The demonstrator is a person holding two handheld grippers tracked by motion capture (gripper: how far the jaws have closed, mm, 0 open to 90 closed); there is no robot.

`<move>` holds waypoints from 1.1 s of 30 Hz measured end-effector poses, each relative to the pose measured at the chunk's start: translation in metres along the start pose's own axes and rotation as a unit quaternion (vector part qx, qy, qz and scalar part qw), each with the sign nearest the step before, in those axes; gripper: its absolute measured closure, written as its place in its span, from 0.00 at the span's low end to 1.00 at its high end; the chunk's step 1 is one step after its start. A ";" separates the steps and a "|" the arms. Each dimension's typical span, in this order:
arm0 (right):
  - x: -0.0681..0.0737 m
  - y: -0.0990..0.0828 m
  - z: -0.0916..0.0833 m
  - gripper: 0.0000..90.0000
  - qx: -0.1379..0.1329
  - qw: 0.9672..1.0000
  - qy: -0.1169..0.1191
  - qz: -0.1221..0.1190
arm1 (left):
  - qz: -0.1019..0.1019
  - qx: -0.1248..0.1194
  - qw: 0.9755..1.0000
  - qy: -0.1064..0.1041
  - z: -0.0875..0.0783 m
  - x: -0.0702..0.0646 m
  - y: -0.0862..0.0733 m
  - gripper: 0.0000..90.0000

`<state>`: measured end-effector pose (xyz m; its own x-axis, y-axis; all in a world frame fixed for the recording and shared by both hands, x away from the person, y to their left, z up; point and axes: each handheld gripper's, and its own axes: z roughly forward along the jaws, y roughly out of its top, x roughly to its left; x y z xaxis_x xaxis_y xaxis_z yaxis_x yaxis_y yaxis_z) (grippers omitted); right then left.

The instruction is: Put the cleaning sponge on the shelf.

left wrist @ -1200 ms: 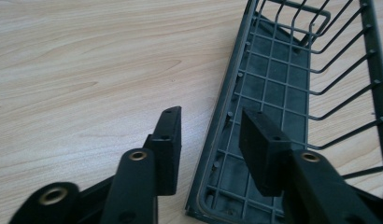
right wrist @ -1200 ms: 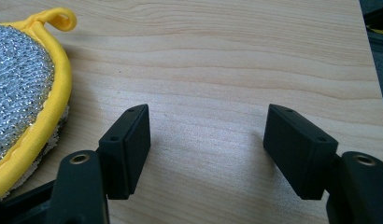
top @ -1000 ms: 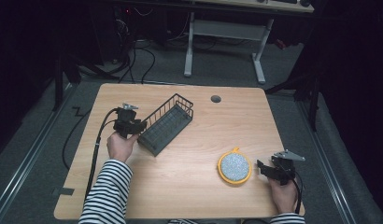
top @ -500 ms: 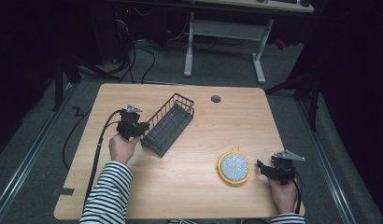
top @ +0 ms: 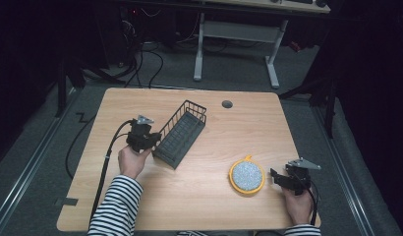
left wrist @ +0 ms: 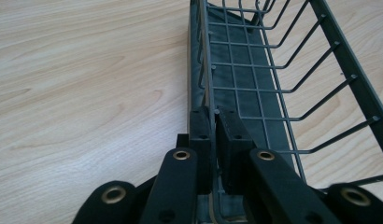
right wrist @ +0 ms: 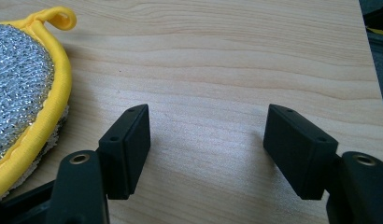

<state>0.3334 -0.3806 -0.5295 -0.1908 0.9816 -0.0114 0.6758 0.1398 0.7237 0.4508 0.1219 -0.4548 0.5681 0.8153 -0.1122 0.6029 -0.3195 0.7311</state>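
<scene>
A dark wire basket with a solid floor lies at a slant on the wooden table, left of centre. My left gripper sits at its near left long wall. In the left gripper view the gripper is shut on the basket, its pads pressed on either side of the wire wall. A round silver scouring pad with a yellow rim and loop lies at the front right. My right gripper rests just right of it, open. In the right gripper view nothing but bare wood lies between the jaws, with the pad to their left.
A round cable hole sits near the table's far edge. The left gripper's cable trails over the table's left front. Beyond the table stand a white desk frame and loose cables on a dark floor.
My left gripper has edged slightly toward the basket's near wall. The right hand and the scouring pad have not moved.
</scene>
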 end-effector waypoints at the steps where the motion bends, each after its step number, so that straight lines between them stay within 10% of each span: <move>1: 0.000 0.000 0.000 0.36 0.000 1.000 0.000 0.000 | 0.000 0.000 1.000 0.000 0.000 -0.002 -0.001 0.95; 16: 0.000 0.000 0.000 0.36 0.001 1.000 -0.001 0.000 | 0.016 -0.010 1.000 -0.013 -0.004 -0.051 -0.014 0.95; 33: 0.000 0.000 0.000 0.36 0.000 1.000 -0.001 -0.002 | 0.010 -0.030 0.999 -0.025 -0.004 -0.075 -0.022 0.93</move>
<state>0.3336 -0.3804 -0.5295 -0.1920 0.9813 -0.0156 0.6748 0.1436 0.7239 0.3927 0.0694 -0.4594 0.6085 0.7829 -0.1295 0.5566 -0.3048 0.7728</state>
